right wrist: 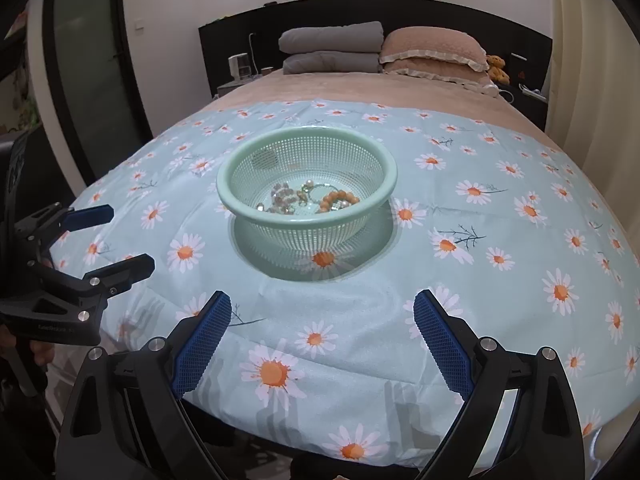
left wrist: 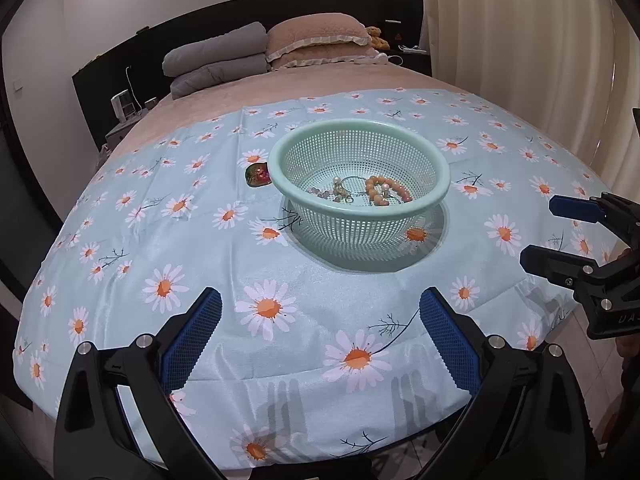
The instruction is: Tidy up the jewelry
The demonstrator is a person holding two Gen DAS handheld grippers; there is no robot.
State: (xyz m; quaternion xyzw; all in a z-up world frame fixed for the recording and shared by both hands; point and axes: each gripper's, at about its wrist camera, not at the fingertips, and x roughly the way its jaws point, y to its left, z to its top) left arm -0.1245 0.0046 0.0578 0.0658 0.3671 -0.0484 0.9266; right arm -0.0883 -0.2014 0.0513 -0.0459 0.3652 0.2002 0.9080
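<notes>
A: Start with the left gripper (left wrist: 320, 328). What is it doing?

B: It is released, its blue pads spread wide with nothing between them, hovering over the near edge of the daisy-print cloth (left wrist: 132, 248). The right gripper (right wrist: 322, 330) is the same: jaws apart, empty, above the cloth's near edge.

A: Can each camera see the other gripper?

B: Yes. From the left wrist view the right one shows at the right border, and from the right wrist view the left one shows at the left border, both with fingers parted.

A: And the jewelry?

B: Beyond both grippers, well apart from them, a pale green mesh basket (left wrist: 356, 130) sits on the cloth. Inside lie an orange bead bracelet (left wrist: 386, 192), a greyish bead bracelet (right wrist: 282, 200) and some small pearl pieces (left wrist: 338, 184), tangled close together on the bottom.

A: Anything outside the basket?

B: One small red and green ornament (left wrist: 258, 174) lies on the cloth just beside the basket's left rim, seen only from the left wrist.

A: What carries it all?

B: A bed (right wrist: 360, 88), with folded grey blankets (right wrist: 330, 46) and a pink pillow (right wrist: 434, 50) at the headboard.
</notes>
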